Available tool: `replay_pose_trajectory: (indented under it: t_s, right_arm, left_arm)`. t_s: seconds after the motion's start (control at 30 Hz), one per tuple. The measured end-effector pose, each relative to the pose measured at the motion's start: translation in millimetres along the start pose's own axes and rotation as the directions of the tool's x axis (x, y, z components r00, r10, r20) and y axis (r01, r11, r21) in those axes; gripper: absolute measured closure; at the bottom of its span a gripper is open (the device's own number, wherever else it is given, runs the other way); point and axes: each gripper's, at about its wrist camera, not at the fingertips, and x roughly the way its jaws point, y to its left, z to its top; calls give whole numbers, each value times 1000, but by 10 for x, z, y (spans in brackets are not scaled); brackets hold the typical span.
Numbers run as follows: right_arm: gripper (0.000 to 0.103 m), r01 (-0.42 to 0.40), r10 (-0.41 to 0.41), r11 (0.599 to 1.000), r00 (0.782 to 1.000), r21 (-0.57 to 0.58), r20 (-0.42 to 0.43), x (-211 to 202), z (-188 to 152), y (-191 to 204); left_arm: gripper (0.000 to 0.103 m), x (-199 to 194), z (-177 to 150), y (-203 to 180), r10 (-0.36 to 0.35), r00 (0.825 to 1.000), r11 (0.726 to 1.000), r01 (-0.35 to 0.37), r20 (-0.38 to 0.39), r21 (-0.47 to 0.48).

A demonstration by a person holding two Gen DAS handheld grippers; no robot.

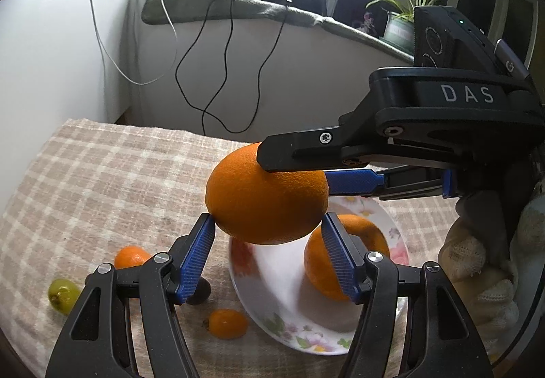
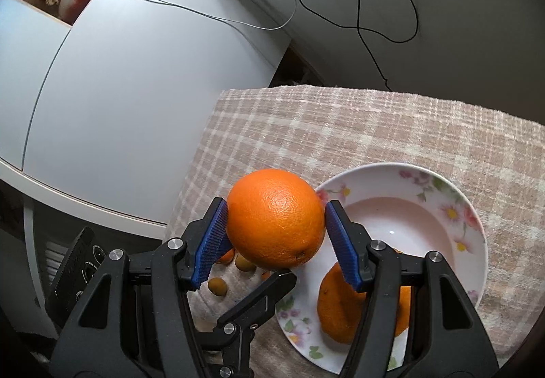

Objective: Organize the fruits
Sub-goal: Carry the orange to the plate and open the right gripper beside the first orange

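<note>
- Here both grippers, left gripper [image 1: 269,255] and right gripper [image 2: 276,241], clamp one orange [image 1: 267,195] at frame centre.
- Floral plate [image 2: 470,241] at lower right holds a second orange [image 2: 335,306].

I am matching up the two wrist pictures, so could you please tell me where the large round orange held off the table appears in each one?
Left wrist view: large round orange at centre, above the flowered white plate.
Right wrist view: the orange at centre, left of the plate.
Shared landmark: the second orange lying on the plate.
</note>
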Motion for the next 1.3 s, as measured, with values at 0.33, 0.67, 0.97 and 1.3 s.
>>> replay_pose_trajectory:
  t_s: [0.33, 0.67, 0.97, 1.3]
  right_arm:
    - [40, -35, 35, 998, 999, 49, -2, 74, -36, -136]
    - [40, -38, 37, 995, 999, 88, 9, -24, -159, -240]
    - [41, 3, -6, 998, 999, 66, 42, -334, -253, -183]
    - [41, 98, -99, 994, 994, 44, 38, -347, -258, -63]
  left_arm:
    - [38, 48, -42, -25, 19, 1000, 999, -18, -23, 33]
    - [38, 68, -87, -187, 20, 999, 996, -18, -28, 85]
    - [38, -26, -50, -345, -45, 999, 992, 47, -19, 116]
    - [37, 23, -20, -285, -88, 994, 992, 93, -70, 82]
